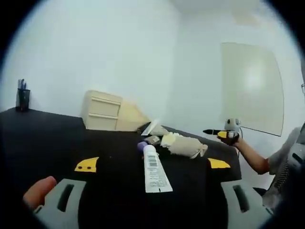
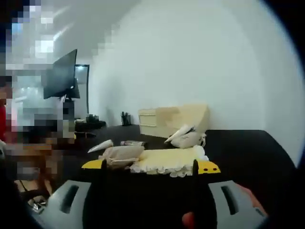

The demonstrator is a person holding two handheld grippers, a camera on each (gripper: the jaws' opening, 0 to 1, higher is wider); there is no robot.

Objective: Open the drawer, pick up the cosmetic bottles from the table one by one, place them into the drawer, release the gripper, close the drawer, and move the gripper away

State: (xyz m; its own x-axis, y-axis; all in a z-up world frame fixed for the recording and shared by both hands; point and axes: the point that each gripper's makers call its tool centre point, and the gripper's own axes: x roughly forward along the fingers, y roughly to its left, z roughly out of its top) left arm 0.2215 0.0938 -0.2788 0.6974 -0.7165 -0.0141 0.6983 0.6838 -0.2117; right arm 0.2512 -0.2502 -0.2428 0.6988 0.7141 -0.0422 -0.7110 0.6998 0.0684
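since the drawer unit (image 1: pixel 102 110) at the far side of the black table (image 1: pixel 43 143) sits with both drawer fronts flush, the step in hand is, by my reading, opening a drawer before any bottle is lifted. to do it well, bring one gripper squarely to a drawer front, catch its top lip or edge, and pull straight out along the drawer's travel so the light unit does not slide or tip.

the left gripper (image 1: pixel 151 172) has its jaws spread wide and holds nothing; a fingertip (image 1: pixel 39 191) shows beside its left jaw. the right gripper (image 2: pixel 150 168) also has its jaws spread and empty.

in the left gripper view, a white tube with a barcode (image 1: pixel 154 169) lies flat on the table between the jaws, its long axis running near to far, purple cap at the far end, crimped end nearest. just beyond it lie a cream pouch (image 1: pixel 183 144) and smaller items, too small to name.
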